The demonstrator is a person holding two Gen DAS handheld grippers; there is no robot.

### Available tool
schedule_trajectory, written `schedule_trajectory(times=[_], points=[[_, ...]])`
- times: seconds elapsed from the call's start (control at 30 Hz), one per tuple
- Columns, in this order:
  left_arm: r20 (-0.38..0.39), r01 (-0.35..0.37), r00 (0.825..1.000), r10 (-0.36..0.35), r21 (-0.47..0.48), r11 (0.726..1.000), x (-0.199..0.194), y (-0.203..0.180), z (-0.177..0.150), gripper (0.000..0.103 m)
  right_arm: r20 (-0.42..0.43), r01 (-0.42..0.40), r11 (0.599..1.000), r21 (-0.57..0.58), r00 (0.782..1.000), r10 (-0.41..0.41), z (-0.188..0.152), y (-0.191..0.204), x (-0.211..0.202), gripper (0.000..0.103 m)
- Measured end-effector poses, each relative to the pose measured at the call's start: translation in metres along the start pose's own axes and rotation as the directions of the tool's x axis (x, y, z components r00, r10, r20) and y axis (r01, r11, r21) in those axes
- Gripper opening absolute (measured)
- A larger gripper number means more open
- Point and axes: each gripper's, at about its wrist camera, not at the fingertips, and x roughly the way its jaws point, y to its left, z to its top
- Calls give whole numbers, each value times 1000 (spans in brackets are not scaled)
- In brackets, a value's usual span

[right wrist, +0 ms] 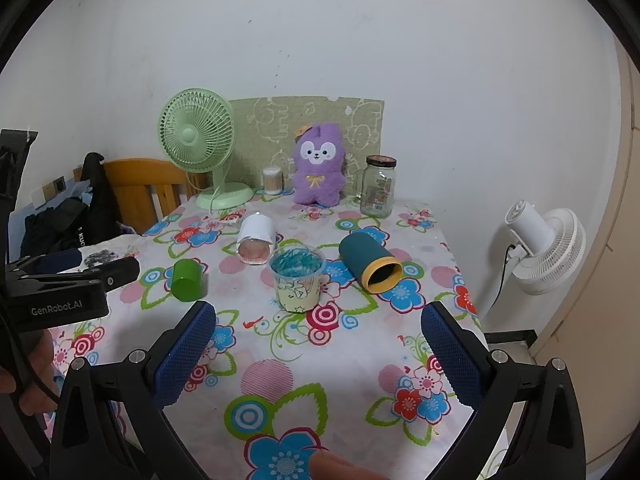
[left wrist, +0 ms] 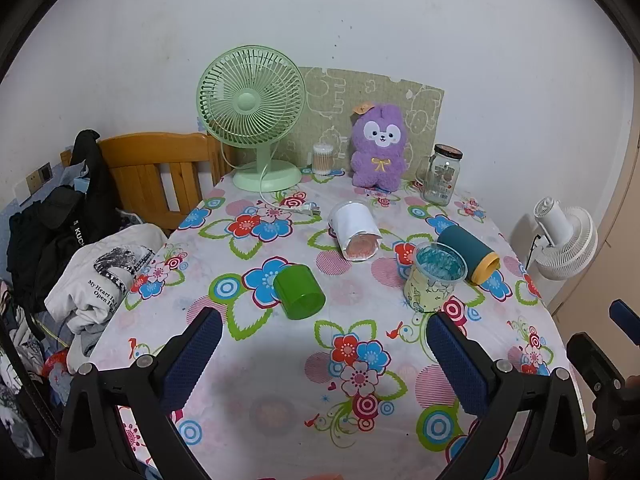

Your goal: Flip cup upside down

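Note:
Four cups are on the floral tablecloth (left wrist: pixel 288 384). A clear cup with a yellow printed wall (left wrist: pixel 436 278) (right wrist: pixel 298 280) stands upright. A green cup (left wrist: pixel 300 291) (right wrist: pixel 186 280), a white-wrapped clear cup (left wrist: pixel 356 231) (right wrist: pixel 256 242) and a teal cup with a yellow rim (left wrist: pixel 468 254) (right wrist: pixel 370 262) lie on their sides. My left gripper (left wrist: pixel 324 330) is open and empty, in front of the green cup. My right gripper (right wrist: pixel 318 322) is open and empty, in front of the upright cup.
At the back of the table stand a green fan (left wrist: pixel 252 116), a cotton swab tub (left wrist: pixel 322 159), a purple plush toy (left wrist: pixel 379 148) and a glass jar (left wrist: pixel 442 174). A wooden chair with clothes (left wrist: pixel 120 216) is left. A white fan (right wrist: pixel 540 250) stands right.

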Motion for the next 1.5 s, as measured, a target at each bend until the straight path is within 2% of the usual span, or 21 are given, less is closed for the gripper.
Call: schedule_trajectory(times=[1.5], points=[[-8, 5, 1000, -5, -2, 1000, -1, -1, -3, 103, -18, -11, 1000, 2, 1000, 11, -9, 4, 8, 103]])
